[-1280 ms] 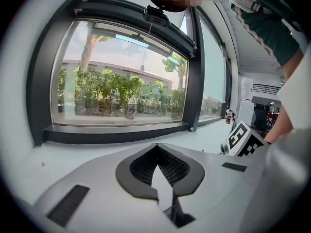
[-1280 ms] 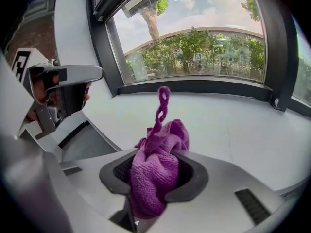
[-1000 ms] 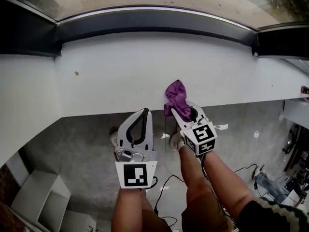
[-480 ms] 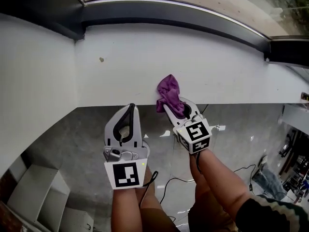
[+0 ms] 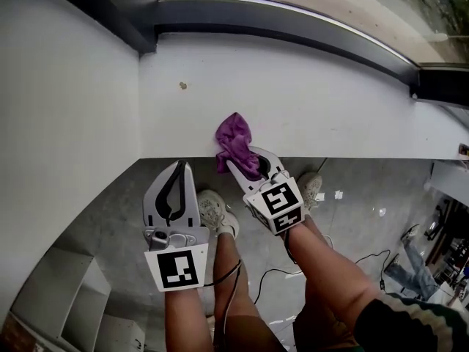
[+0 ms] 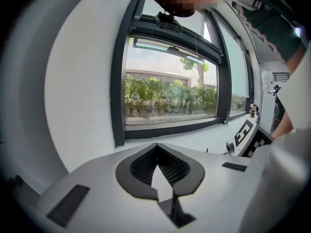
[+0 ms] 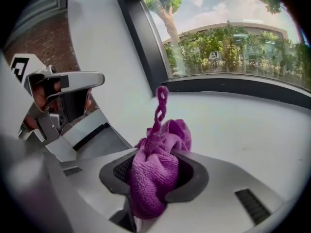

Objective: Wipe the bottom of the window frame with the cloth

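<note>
The right gripper (image 5: 240, 160) is squeezed shut on the purple cloth (image 5: 233, 138), at the near edge of the white sill (image 5: 344, 108). The left gripper (image 5: 178, 169) is closed, holding nothing, just off that edge. I think the cloth must next go across the sill to the dark window frame (image 5: 293, 22).

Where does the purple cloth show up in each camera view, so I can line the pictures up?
Head view: purple cloth at centre, held by the right hand-held gripper, over the white sill near its front edge.
Left gripper view: not in it.
Right gripper view: purple cloth at lower centre, bunched between the jaws.
Shared landmark: the window frame's dark bottom rail.
</note>
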The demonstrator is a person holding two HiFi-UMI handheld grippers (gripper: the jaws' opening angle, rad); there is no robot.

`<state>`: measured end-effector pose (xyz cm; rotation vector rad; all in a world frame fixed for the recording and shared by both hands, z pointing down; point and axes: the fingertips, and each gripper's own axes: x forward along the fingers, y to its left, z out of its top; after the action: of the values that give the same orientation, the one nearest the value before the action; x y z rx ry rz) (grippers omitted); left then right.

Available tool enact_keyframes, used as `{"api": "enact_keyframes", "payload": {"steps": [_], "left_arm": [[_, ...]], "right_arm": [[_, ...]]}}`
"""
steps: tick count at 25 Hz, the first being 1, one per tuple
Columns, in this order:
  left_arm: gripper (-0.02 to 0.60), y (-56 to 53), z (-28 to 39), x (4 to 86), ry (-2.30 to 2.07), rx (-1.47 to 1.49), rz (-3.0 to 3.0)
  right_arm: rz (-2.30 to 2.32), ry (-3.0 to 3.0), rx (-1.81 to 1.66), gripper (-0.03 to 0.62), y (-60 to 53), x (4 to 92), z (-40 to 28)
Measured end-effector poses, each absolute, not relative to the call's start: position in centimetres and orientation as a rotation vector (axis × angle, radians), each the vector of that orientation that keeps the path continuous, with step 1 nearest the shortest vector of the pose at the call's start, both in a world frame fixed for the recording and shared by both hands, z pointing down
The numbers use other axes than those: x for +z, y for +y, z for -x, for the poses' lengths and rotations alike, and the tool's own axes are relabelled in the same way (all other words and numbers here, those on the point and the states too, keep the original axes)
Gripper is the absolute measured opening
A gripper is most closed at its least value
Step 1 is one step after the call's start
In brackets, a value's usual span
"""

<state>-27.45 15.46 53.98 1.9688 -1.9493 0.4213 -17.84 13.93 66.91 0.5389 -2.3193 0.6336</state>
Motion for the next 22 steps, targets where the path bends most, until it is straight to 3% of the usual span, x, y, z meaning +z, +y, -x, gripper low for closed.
{"api": "enact_keyframes", "payload": {"steps": [11,22], "left_arm": [[0.008,17.2,31.9,53.4,-2.014,0.438,-1.914],[0.008,19.6,34.3,54.0,-2.011,0.492,-1.885]], "right_arm": [[-0.278,-2.393,0.619,0.149,17.7,66.8,29.3],[-0.161,-2.410,0.627,0.149,19.8,66.5,34.2]]}}
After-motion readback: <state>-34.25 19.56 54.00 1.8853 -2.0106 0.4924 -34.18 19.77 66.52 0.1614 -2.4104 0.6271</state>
